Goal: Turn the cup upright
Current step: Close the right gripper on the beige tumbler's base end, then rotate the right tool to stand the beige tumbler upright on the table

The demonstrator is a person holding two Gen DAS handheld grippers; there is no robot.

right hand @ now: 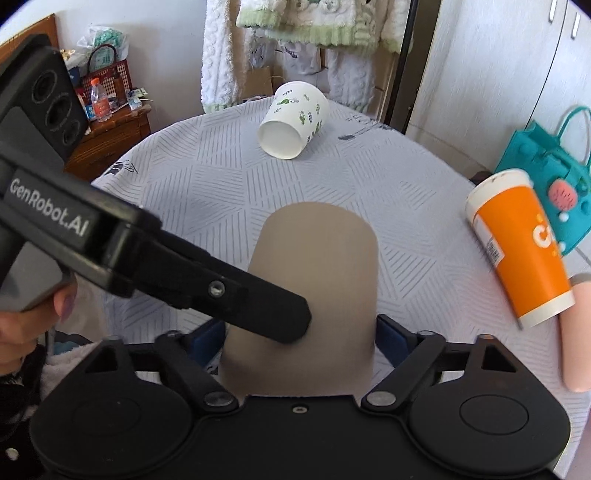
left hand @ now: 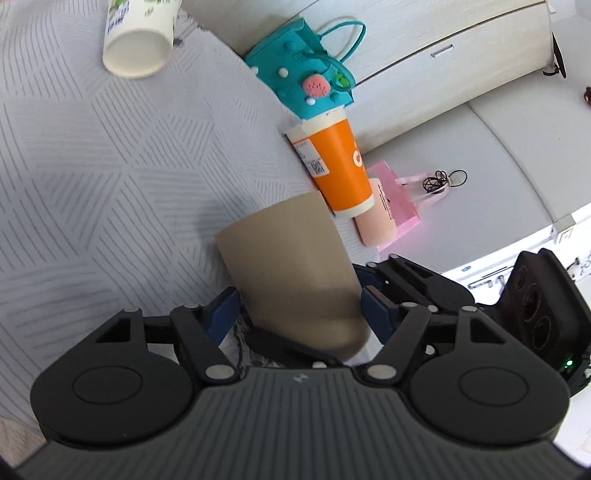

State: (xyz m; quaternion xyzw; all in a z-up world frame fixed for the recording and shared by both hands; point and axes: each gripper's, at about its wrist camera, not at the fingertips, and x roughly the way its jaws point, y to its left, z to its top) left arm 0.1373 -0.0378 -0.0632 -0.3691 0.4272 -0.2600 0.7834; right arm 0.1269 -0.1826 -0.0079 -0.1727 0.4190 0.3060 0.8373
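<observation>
The brown cup (right hand: pixel 314 295) sits between the blue pads of the right gripper (right hand: pixel 301 334). Its wide end is cut off behind the gripper body, so its rim is hidden. Its closed end points to 12 o'clock. The pads sit right at the cup's sides, but it is hard to tell if they press it. The left gripper (left hand: pixel 299 308) has the same cup (left hand: pixel 291 269) between its blue pads too, and the cup fills the gap, so it looks gripped. In the right view, one black finger (right hand: pixel 258 306) of the left gripper lies across the cup from 9 o'clock and hides part of it.

A white cup (right hand: pixel 293 120) with green leaves lies on its side at 12 o'clock, open end facing the camera. An orange cup (right hand: pixel 521 247) lies tilted at 3 o'clock. A peach tube (right hand: pixel 578 332) lies just beside it, partly cut off by the edge. A teal bag (right hand: pixel 543 158) stands behind the orange cup. In the left view a pink bag (left hand: pixel 397 199) and a black hair tie (left hand: pixel 441 181) lie on the floor.

The table (right hand: pixel 184 192) has a grey cloth with striped shapes. Fluffy clothes (right hand: pixel 314 22) hang behind it.
</observation>
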